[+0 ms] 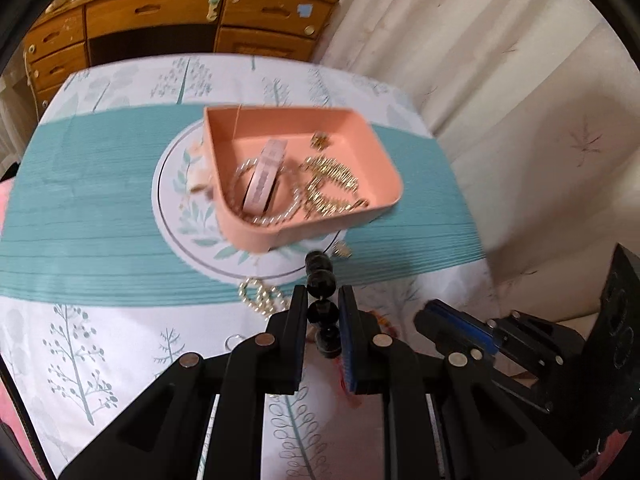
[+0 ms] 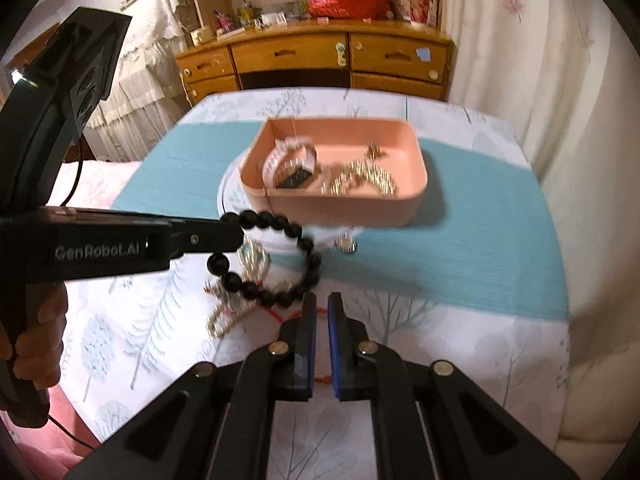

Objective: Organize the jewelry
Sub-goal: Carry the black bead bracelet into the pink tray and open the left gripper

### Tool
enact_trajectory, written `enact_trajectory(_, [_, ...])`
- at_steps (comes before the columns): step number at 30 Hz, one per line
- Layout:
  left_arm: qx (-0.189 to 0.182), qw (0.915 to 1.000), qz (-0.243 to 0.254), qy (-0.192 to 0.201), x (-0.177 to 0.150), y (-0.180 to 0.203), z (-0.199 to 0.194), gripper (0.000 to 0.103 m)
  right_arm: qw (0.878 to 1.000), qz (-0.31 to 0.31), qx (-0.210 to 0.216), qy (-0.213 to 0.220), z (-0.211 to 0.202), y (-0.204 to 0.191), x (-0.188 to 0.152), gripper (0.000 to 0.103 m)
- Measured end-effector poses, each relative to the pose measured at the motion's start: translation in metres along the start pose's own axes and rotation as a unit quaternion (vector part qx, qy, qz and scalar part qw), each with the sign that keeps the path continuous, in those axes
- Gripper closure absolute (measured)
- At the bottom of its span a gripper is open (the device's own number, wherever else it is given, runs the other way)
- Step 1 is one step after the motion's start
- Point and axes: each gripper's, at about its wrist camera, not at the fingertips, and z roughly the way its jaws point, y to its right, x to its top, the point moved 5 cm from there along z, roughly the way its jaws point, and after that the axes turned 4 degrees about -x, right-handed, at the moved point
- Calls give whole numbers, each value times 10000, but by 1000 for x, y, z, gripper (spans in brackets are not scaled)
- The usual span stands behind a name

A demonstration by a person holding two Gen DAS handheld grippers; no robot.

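Note:
A black bead bracelet (image 1: 320,280) hangs above the table, and my left gripper (image 1: 323,292) is shut on it. In the right wrist view the bracelet (image 2: 276,220) loops down from the left gripper (image 2: 240,232) to just ahead of my right gripper (image 2: 323,300). That gripper's jaws stand nearly together, with a thin red cord (image 2: 292,314) running in between the pads. A pink tray (image 1: 396,188) (image 2: 340,208) sits on a white plate (image 1: 168,200) and holds a gold necklace (image 1: 332,184), a pearl strand and a pink band (image 1: 266,176).
A pearl bracelet (image 1: 260,294) (image 2: 252,258), a small gold piece (image 1: 342,250) (image 2: 346,243) and a thin ring (image 1: 234,340) lie on the tree-print tablecloth. A wooden dresser (image 2: 320,56) stands behind the table, curtains (image 1: 500,100) to the right. A hand (image 2: 36,360) grips the left tool's handle.

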Motion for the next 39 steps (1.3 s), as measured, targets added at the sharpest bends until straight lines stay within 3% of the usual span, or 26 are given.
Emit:
enact_trajectory(4, [-138, 9996, 103, 236, 15, 15, -22, 90, 9999, -83, -23, 127, -5, 2, 14, 98])
enact_trajectory(14, [-337, 9927, 585, 1003, 69, 48, -72, 90, 9998, 60, 83, -153, 9, 14, 11, 98])
enact_trajectory(21, [-164, 9872, 888, 1318, 102, 59, -55, 90, 9996, 164, 134, -197, 14, 20, 6, 98])
enact_trajectory(24, [-11, 9893, 884, 1162, 110, 56, -34, 86, 9995, 204, 153, -207, 15, 22, 4, 98])
enact_trajectory(26, [246, 9927, 752, 906, 112, 50, -18, 58, 9992, 234, 189, -281, 18, 24, 1, 98])
enact_trajectory(28, [228, 9948, 575, 805, 108, 43, -11, 52, 9985, 249, 249, -411, 23, 25, -3, 98])
enact_trajectory(35, [327, 9972, 442, 506, 90, 23, -5, 52, 9964, 302, 364, -701, 32, 27, -18, 96])
enact_trajectory(39, [357, 9983, 317, 347, 75, 10, -4, 52, 9954, 263, 380, -840, 37, 26, -26, 81])
